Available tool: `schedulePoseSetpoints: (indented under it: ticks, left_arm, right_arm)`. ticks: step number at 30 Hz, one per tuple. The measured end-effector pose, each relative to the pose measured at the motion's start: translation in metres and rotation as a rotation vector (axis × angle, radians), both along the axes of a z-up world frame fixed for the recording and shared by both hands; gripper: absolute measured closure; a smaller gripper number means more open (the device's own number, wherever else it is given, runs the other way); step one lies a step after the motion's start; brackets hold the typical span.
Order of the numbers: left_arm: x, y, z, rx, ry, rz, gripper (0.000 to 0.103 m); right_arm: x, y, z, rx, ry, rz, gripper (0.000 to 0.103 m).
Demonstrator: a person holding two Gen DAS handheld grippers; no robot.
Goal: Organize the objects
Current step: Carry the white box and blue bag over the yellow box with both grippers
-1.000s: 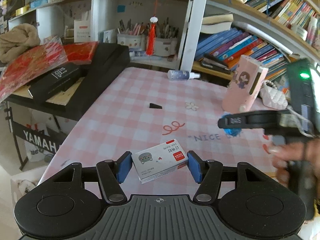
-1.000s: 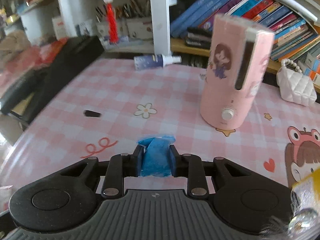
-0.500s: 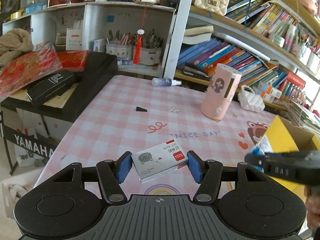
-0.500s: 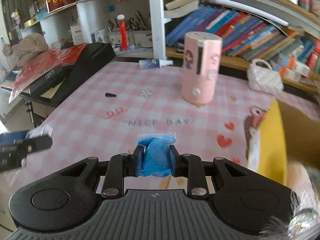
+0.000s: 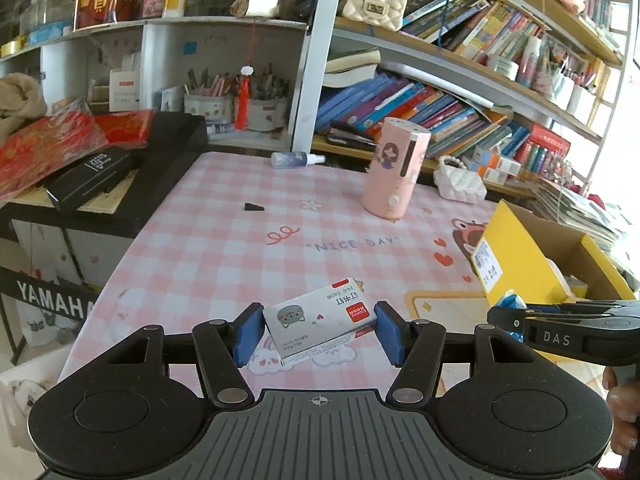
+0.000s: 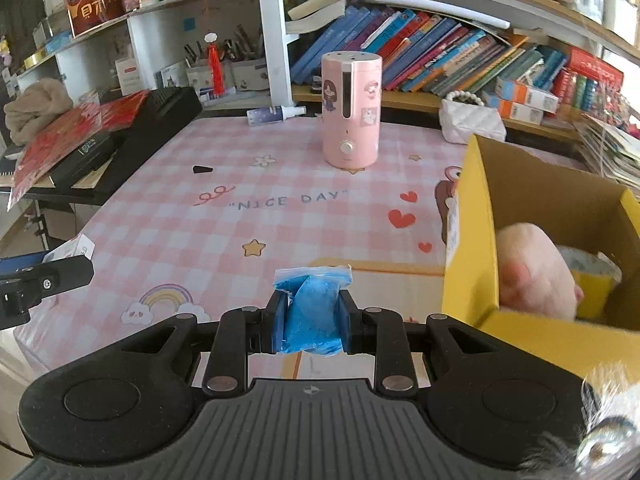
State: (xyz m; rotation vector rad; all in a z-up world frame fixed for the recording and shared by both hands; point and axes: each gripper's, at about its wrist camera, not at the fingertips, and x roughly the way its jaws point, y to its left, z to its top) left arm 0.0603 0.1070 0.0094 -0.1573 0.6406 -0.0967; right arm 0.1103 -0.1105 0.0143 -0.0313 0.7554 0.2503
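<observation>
My left gripper (image 5: pixel 318 330) is shut on a white staple box (image 5: pixel 320 320) with a cat picture and a red label, held above the near edge of the pink checked table (image 5: pixel 240 248). My right gripper (image 6: pixel 312 316) is shut on a small blue bag (image 6: pixel 312 312), held just left of an open yellow cardboard box (image 6: pixel 480 240). The yellow box also shows in the left wrist view (image 5: pixel 520 256), with the right gripper (image 5: pixel 508 312) and the blue bag (image 5: pixel 510 301) in front of it. The left gripper shows at the left edge of the right wrist view (image 6: pixel 40 280).
A pink humidifier (image 6: pixel 351 112) stands at the back of the table. A small spray bottle (image 6: pixel 274 114) lies behind it and a small black piece (image 6: pixel 202 169) lies at the left. The yellow box holds a pink plush thing (image 6: pixel 536 272) and a tape roll (image 6: pixel 592 276). A black keyboard (image 5: pixel 160 168) flanks the table's left side.
Both grippers have drawn back toward the near edge of the table with their objects. The right gripper has moved right, to beside the yellow box.
</observation>
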Motion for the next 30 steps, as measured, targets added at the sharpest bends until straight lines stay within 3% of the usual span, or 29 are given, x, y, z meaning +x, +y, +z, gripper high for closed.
schedulePoseSetpoints:
  ticks: [21, 30]
  left_arm:
    - [-0.061, -0.025, 0.003, 0.012, -0.011, -0.161, 0.044]
    - [-0.073, -0.052, 0.0, 0.021, -0.01, -0.285, 0.044]
  right_arm:
    - [-0.1, -0.03, -0.002, 0.03, -0.003, -0.165, 0.079]
    - [-0.138, -0.052, -0.005, 0.036, -0.003, -0.269, 0.079]
